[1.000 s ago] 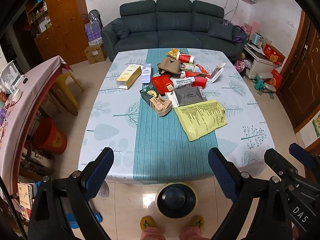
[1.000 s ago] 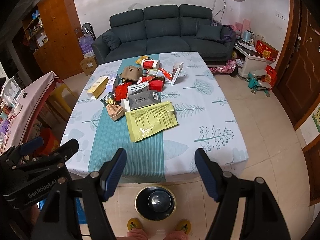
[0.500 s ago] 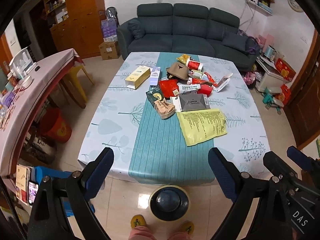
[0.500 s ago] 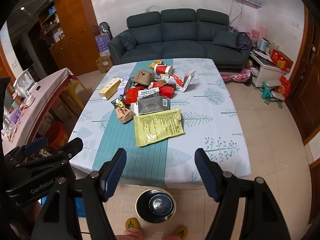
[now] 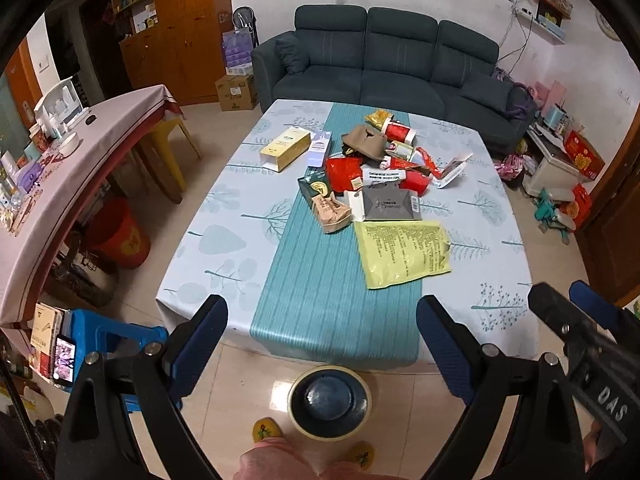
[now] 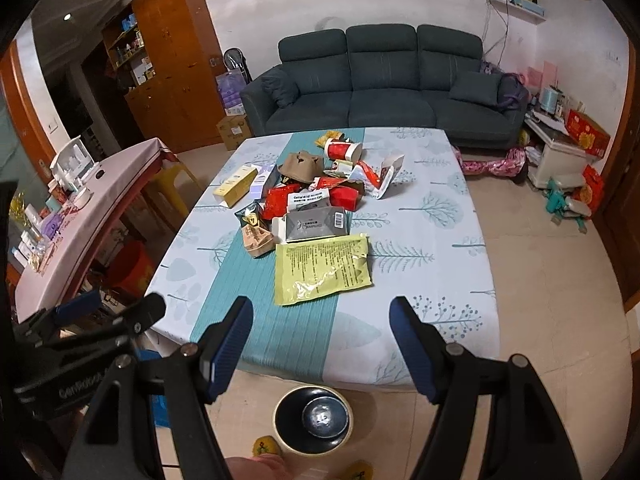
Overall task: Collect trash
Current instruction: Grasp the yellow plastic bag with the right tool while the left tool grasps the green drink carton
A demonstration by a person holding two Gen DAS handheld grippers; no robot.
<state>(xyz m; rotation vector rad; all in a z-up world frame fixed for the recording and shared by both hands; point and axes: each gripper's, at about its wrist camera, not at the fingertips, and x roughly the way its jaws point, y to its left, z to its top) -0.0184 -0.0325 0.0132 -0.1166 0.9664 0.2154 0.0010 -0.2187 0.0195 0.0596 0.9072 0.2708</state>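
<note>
A heap of trash (image 5: 372, 176) (image 6: 316, 196) lies at the middle of a table (image 5: 224, 216) (image 6: 440, 240) with a teal runner: a yellow-green pouch (image 5: 402, 252) (image 6: 322, 272) nearest me, a grey packet (image 5: 390, 204), red wrappers, a brown paper bag (image 6: 258, 240), a yellow box (image 5: 285, 148), a red cup (image 6: 343, 150). A round bin (image 5: 329, 402) (image 6: 313, 418) stands on the floor at the table's near edge. My left gripper (image 5: 322, 320) is open and empty, above the near edge. My right gripper (image 6: 320, 320) is open and empty too, beside it.
A dark sofa (image 5: 384, 68) stands behind the table. At the left are a long side table (image 5: 80, 168) with bottles, a yellow chair (image 5: 172, 148), a red bucket (image 5: 120, 236) and a blue stool (image 5: 104, 340). The person's slippers (image 5: 264, 430) show by the bin. Boxes and toys crowd the right wall.
Both views have drawn back and tipped up a little: the table and sofa sit lower and smaller in the frame. Both grippers stay open. The trash has not moved.
</note>
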